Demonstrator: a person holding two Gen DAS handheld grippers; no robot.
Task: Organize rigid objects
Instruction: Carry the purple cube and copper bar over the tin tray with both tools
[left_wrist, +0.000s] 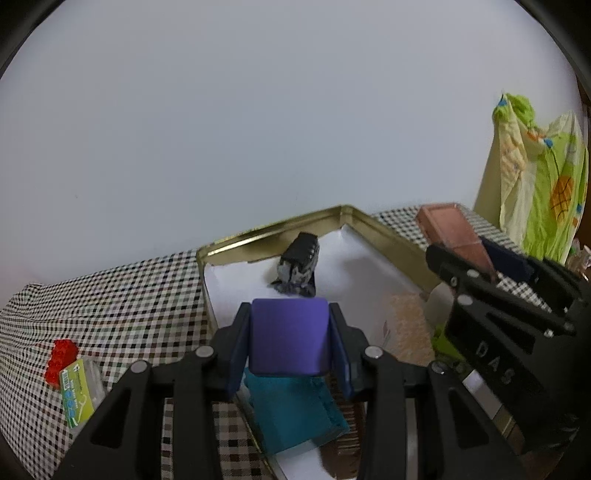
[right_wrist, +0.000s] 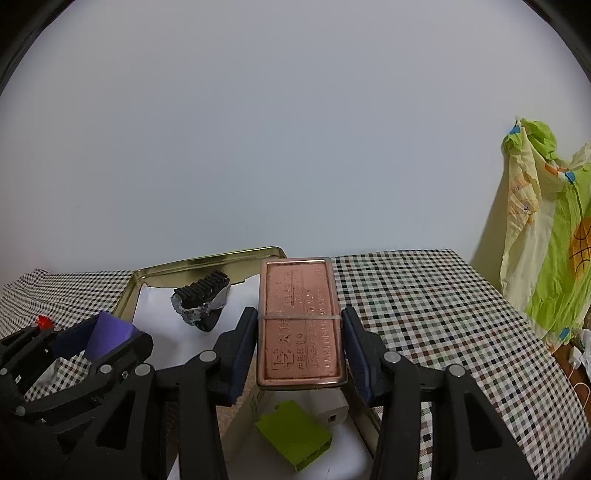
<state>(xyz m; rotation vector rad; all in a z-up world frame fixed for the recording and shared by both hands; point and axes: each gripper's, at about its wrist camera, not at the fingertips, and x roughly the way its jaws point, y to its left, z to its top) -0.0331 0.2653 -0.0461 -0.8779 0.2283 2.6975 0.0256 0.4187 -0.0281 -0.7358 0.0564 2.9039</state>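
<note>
Purple rectangular block (left_wrist: 289, 335) sits clamped between the two blue pads of the left tongs (left_wrist: 290, 341), which are closed narrowly on its side faces; it hangs over the near part of the shallow gold-rimmed metal tin (left_wrist: 273, 229) lined with white paper. From the right wrist view the same block (right_wrist: 109, 334) shows at the left, held above the tin's left rim. Copper-coloured flat rectangular metal case (right_wrist: 301, 321) with embossed lettering and a thin band across its middle is gripped by the right tongs (right_wrist: 301, 345), whose pads press on its long sides at a moderate opening; it is held over the tin's right rim, tilted slightly with its far end raised.

Inside the tin, near its far edge, lies a black ribbed object with a grey mottled base (left_wrist: 298, 265), apart from both held pieces. Below the purple block a teal flat piece (left_wrist: 291, 410) lies at the tin's near end, and a lime-green folded piece (right_wrist: 293, 435) lies under the copper case beside a white cylindrical item (right_wrist: 332, 408).

The tin rests on a tabletop covered with a black-and-white checked cloth (left_wrist: 122, 306). Toward the cloth's left edge lie a red studded brick (left_wrist: 59, 360) and, touching it, a small clear packet with a green label (left_wrist: 75, 391). Green and yellow patterned fabric (right_wrist: 546, 236) hangs beyond the right edge.
</note>
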